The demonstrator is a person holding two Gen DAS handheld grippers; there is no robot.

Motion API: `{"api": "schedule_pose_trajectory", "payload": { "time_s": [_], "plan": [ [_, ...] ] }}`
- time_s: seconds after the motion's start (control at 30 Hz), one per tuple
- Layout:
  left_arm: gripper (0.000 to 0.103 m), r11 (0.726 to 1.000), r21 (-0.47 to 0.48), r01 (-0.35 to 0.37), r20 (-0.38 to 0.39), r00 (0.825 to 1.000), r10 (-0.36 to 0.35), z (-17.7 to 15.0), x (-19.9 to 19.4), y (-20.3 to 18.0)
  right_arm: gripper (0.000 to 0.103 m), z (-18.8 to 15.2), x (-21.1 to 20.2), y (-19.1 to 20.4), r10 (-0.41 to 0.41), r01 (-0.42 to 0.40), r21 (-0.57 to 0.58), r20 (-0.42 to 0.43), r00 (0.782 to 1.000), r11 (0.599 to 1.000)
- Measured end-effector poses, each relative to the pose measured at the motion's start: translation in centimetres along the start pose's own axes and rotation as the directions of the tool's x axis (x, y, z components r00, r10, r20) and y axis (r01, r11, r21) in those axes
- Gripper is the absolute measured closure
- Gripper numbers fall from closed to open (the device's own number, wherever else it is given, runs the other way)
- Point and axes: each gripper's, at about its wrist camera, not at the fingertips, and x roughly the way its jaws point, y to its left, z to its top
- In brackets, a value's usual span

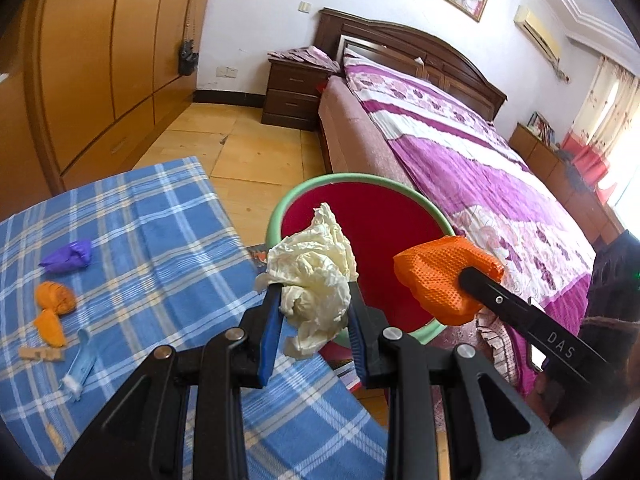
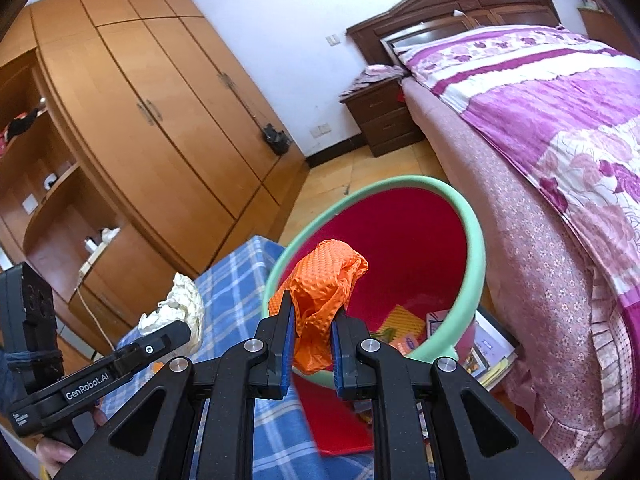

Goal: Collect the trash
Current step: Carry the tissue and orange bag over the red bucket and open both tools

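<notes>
So I've got two bits of trash in hand right now: my left gripper is clamped on a crumpled cream glove, and my right gripper is squeezed tight on a wadded orange glove. Both are hanging at the near edge of the bin, the one with the mint-green rim and red inside, which sits on the floor between the blue plaid table on the left and the bed on the right. Looks like I'm at the carry-and-drop step. Next move, I reckon, is getting both wads properly over the red opening and then letting the jaws go, since the cream one sits right at the near rim and could miss. Still left on the table: a purple wad, some orange scraps and a little blue tube thing.
</notes>
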Motion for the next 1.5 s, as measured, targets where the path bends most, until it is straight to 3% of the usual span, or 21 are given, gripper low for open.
{"api": "schedule_pose_trajectory", "payload": {
  "time_s": [0.63,0.73,0.93,1.33,1.5],
  "plan": [
    [0.072,0.998,0.063,0.002,-0.069,0.998,0.002,0.3,6.0,-2.0,0.085,-0.6,3.5,-3.3,-0.059,0.062,0.047,-0.059,0.996,0.997],
    [0.065,0.998,0.061,0.005,-0.070,0.998,-0.001,0.5,6.3,-2.0,0.085,-0.5,3.7,-3.5,-0.059,0.063,0.053,-0.060,0.996,0.997],
    [0.055,0.998,0.060,0.017,-0.058,0.998,-0.013,0.6,5.9,-2.0,0.076,-0.4,3.7,-3.6,-0.058,0.061,0.062,-0.053,0.997,0.996],
    [0.054,1.000,0.025,0.002,-0.027,1.000,-0.001,0.3,3.3,-1.0,0.063,-0.1,2.5,-2.4,-0.043,0.044,0.055,-0.024,0.999,0.997],
    [0.054,1.000,-0.002,-0.016,-0.004,1.000,0.015,0.0,1.5,0.0,0.062,-0.2,1.7,-1.0,-0.030,0.031,0.025,-0.014,0.999,0.999]
  ]
}}
